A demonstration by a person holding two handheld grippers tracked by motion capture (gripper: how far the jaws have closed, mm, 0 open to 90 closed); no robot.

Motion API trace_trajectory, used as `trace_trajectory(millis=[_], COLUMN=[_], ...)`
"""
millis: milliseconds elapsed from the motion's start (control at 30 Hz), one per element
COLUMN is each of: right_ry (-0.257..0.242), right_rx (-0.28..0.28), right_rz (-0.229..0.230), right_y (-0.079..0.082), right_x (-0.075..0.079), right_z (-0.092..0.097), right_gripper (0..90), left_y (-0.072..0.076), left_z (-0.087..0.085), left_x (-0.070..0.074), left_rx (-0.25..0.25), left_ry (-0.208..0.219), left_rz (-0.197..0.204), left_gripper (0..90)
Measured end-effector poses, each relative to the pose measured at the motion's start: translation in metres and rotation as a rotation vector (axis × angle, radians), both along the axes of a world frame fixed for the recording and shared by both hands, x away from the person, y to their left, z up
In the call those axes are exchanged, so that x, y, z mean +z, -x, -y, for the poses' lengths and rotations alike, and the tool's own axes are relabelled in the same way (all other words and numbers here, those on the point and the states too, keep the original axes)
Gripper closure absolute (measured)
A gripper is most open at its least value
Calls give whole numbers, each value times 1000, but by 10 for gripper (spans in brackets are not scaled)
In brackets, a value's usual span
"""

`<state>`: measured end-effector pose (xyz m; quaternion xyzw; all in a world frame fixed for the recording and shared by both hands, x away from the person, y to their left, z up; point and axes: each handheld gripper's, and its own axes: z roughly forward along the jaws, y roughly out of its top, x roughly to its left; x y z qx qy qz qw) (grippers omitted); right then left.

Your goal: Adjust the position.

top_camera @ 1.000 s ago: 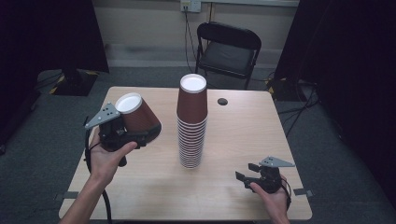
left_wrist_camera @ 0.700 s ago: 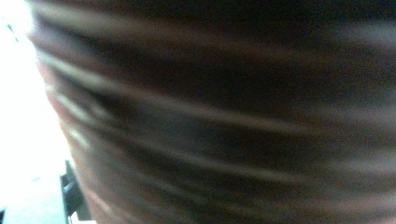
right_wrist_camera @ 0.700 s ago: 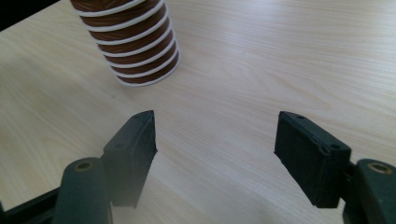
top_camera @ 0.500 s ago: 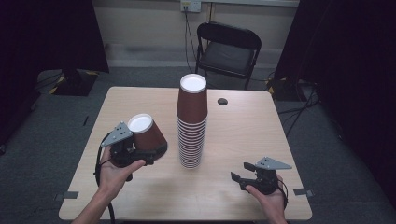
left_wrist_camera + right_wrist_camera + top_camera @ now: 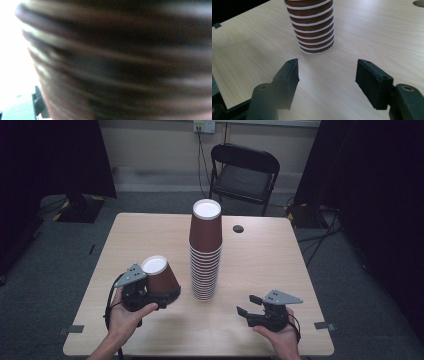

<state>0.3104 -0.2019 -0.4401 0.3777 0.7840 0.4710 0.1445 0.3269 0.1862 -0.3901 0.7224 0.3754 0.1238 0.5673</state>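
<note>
left gripper (image 5: 150, 292) grips an upturned brown cup (image 5: 159, 276), seemingly just above the worktop (image 5: 260, 255), beside the tall cup stack (image 5: 205, 251); right gripper (image 5: 252, 309) rests with jaws open, empty.

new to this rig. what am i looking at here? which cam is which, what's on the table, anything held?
No robot: a person holds a two-jaw tool in each hand. The high view looks down on the wooden table; the other two cameras ride on the tools and look along their jaws. A tall stack of brown paper cups, upside down, stands mid-table, with a small dark round spot behind it. The left tool grips a single cup, also upside down and tilted; that cup is the brown blur in its own view. The right tool is open and empty, low over the table, facing the stack.
</note>
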Motion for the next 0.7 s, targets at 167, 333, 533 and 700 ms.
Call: trace_trajectory(millis=[167, 333, 533, 700], right_ry=[19, 20, -12, -18], right_rx=[37, 71, 161, 205], right_rz=[-4, 36, 61, 85], right_y=[1, 8, 12, 12], right_x=[2, 8, 17, 20], right_z=[-16, -31, -57, -77], right_gripper=[396, 407, 438, 462], left_y=[2, 7, 10, 8], left_z=[-3, -2, 2, 2], left_x=[-4, -7, -6, -9], left_rx=[-8, -12, -31, -50], left_ry=[19, 42, 107, 196], left_rz=[-27, -50, -87, -161], left_gripper=[118, 119, 119, 119])
